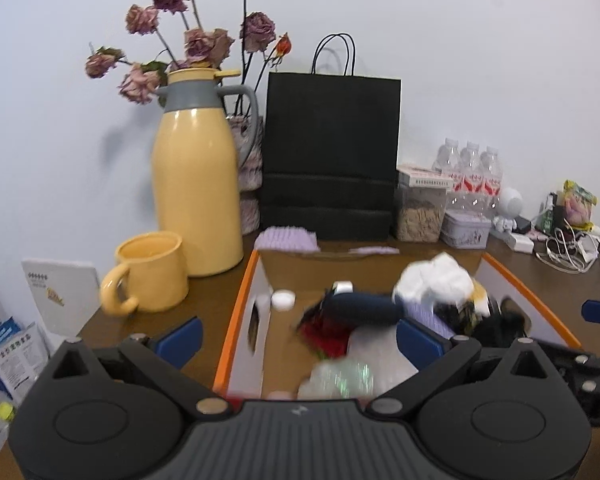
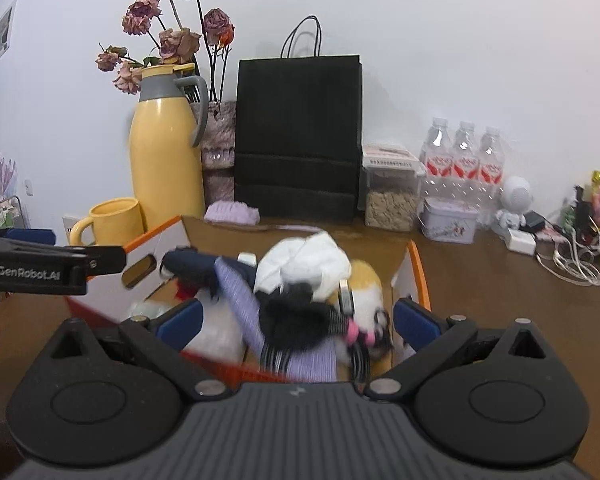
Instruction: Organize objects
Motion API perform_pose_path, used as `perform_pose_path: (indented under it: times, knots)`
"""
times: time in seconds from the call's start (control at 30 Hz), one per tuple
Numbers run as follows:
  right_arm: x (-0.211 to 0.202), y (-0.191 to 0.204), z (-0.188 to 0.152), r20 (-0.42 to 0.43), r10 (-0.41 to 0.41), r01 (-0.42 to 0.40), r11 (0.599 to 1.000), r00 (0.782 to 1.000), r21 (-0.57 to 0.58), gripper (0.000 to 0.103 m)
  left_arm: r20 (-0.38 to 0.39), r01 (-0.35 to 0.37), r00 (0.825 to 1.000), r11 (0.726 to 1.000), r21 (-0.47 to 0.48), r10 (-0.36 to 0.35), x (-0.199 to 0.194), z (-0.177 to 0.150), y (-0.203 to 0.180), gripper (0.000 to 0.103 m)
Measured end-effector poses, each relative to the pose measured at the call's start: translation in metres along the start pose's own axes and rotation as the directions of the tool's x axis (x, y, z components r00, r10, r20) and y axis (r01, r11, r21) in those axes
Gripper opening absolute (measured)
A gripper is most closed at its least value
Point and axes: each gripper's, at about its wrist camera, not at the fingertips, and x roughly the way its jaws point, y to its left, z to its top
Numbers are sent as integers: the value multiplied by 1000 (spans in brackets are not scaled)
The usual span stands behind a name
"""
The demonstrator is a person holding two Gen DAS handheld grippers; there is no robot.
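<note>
An open cardboard box with orange rims [image 1: 236, 312] [image 2: 420, 272] sits on the brown table, full of loose items. Inside lie a dark blue roll [image 1: 364, 308], a white cloth [image 1: 436, 280] [image 2: 308, 256], a red item [image 1: 328, 332], a white cap [image 1: 283, 300], crinkled clear plastic [image 1: 340, 376], a purple striped cloth [image 2: 240, 300], a black comb [image 2: 300, 316] and an orange-and-white plush [image 2: 368, 284]. My left gripper [image 1: 300, 340] hangs open over the box's near left corner, holding nothing. My right gripper [image 2: 298, 320] stands wide open above the box's near edge, its pads touching nothing.
Behind the box stand a yellow jug [image 1: 196, 192], a yellow mug [image 1: 148, 276], a black paper bag [image 1: 328, 156], dried roses [image 1: 196, 40] and a purple brush [image 1: 286, 240]. To the right are a clear food jar [image 1: 420, 216], water bottles [image 1: 472, 176], a tin [image 1: 466, 228] and tangled cables [image 1: 568, 252].
</note>
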Motion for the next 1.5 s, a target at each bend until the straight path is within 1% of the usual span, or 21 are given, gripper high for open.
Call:
perform_pose_path:
  times: [0.2,0.37,0.47,0.77,1.5]
  knots:
    - [-33,4,-22,-36,-8,9,999,999,34,103,-33,-5,999,1000,1,5,-36,-28,4,103]
    - [-53,8,-37,-53,-21,23,999,998,36,103,-60,-5,998,1000,9,6,-55,-48,2,103]
    - [-62,6,-43,-55,-24,27,998,998,49,103,-69,0,998,1000,4,1,-62,-55,0,103]
    - [-72,4,-49,-59,-41,44,998,997,54,103,-61,7,998,1000,4,-7,-72,-59,-6,103]
    - [-71,4,-51,-67,-42,45,998,997,52,103,-64,8,998,1000,3,-8,-71,-60,-4,103]
